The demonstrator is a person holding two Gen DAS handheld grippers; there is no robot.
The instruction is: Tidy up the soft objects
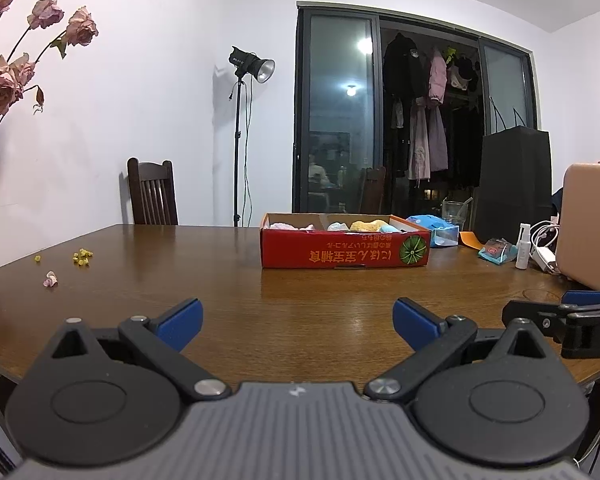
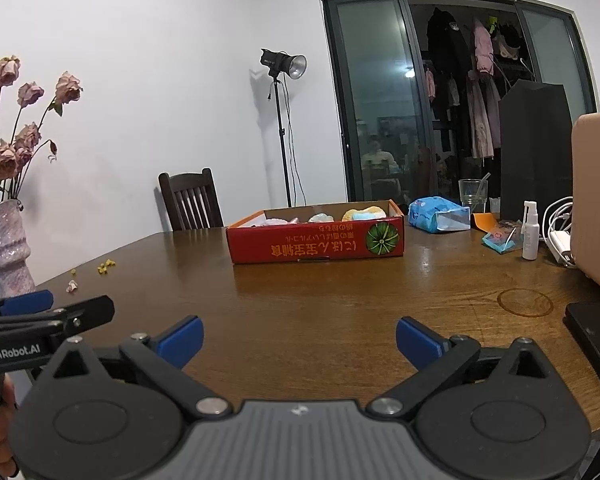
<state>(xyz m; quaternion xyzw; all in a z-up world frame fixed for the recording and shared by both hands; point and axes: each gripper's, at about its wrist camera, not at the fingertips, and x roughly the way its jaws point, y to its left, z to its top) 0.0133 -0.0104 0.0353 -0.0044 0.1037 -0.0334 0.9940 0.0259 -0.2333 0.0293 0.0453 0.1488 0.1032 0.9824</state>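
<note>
A red cardboard box [image 1: 344, 249] stands on the far middle of the brown table [image 1: 300, 300]; it also shows in the right wrist view [image 2: 316, 242]. Soft pastel objects lie inside it: pink, white, yellow [image 1: 367, 225] and light blue ones; the yellow one also shows in the right wrist view [image 2: 363, 213]. My left gripper [image 1: 298, 322] is open and empty, low over the table's near edge. My right gripper [image 2: 299, 340] is open and empty beside it. Each gripper shows at the edge of the other's view.
A vase of dried roses [image 2: 8, 240] stands far left, with fallen petals [image 1: 82, 257] near it. A blue tissue pack [image 2: 438, 214], a glass [image 2: 473, 192], a spray bottle [image 2: 529, 236], cables, a black bag and a tan case [image 2: 598, 200] crowd the right. A black phone [image 2: 596, 336] lies near right.
</note>
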